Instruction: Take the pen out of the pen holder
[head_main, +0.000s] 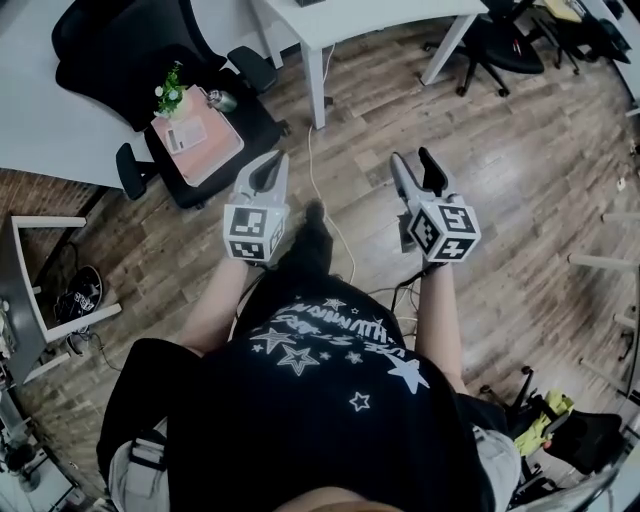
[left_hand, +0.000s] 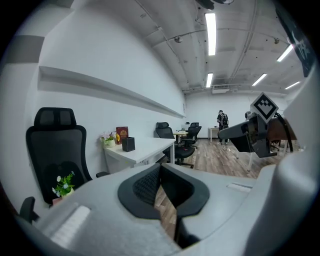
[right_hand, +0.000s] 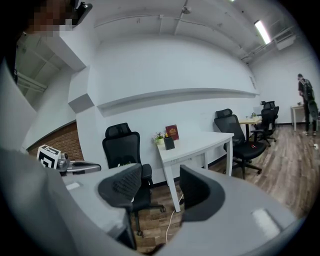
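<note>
The pen holder (right_hand: 169, 143) is a small black box on a white desk (right_hand: 200, 145) against the far wall, beside a red card and a small plant. It also shows in the left gripper view as the black pen holder (left_hand: 128, 144). Any pen in it is too small to make out. In the head view only the desk's near end (head_main: 370, 18) shows. My left gripper (head_main: 266, 176) (left_hand: 160, 172) is held at waist height over the wooden floor, shut and holding nothing. My right gripper (head_main: 417, 165) (right_hand: 161, 185) is level with it, open and empty. Both are well short of the desk.
A black office chair (head_main: 130, 50) stands ahead on the left with a pink box (head_main: 195, 135) and a small plant on its seat. A white cable (head_main: 325, 210) runs across the floor from the desk. More chairs (head_main: 500, 45) stand at the back right. A person (left_hand: 222, 120) stands far off.
</note>
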